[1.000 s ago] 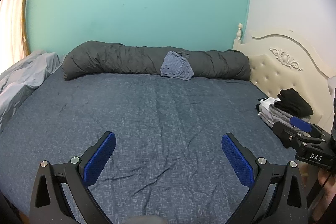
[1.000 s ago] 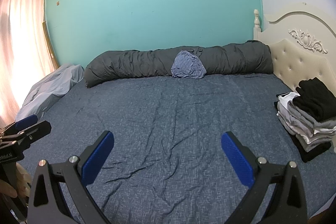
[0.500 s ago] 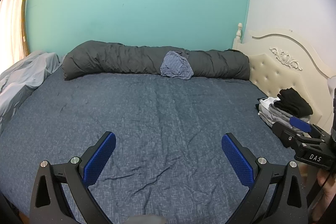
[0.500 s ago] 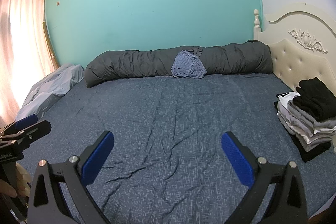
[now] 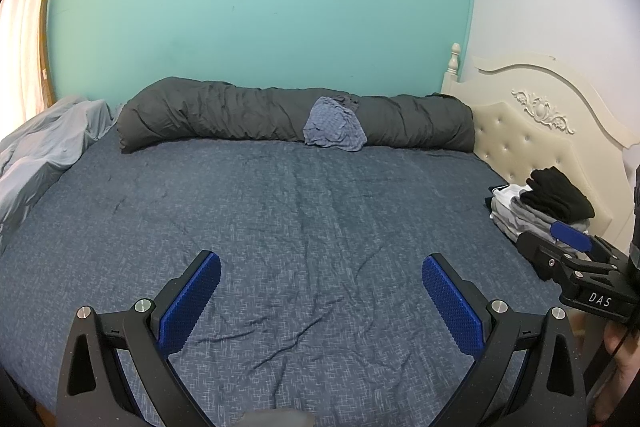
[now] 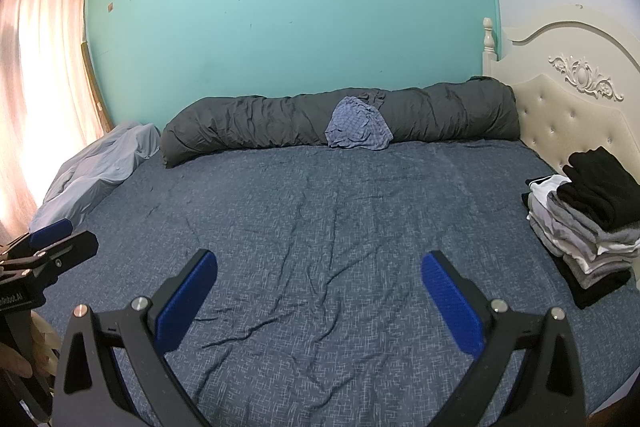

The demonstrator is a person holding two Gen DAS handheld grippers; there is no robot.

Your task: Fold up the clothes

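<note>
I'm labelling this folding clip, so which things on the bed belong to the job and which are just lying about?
Part of the job:
crumpled blue checked garment, not yet folded, against the rolled duvet
stack of folded clothes by the headboard
left gripper and right gripper, both open and empty

Just lying about:
rolled grey duvet
light blue bedding
headboard
curtain
</note>
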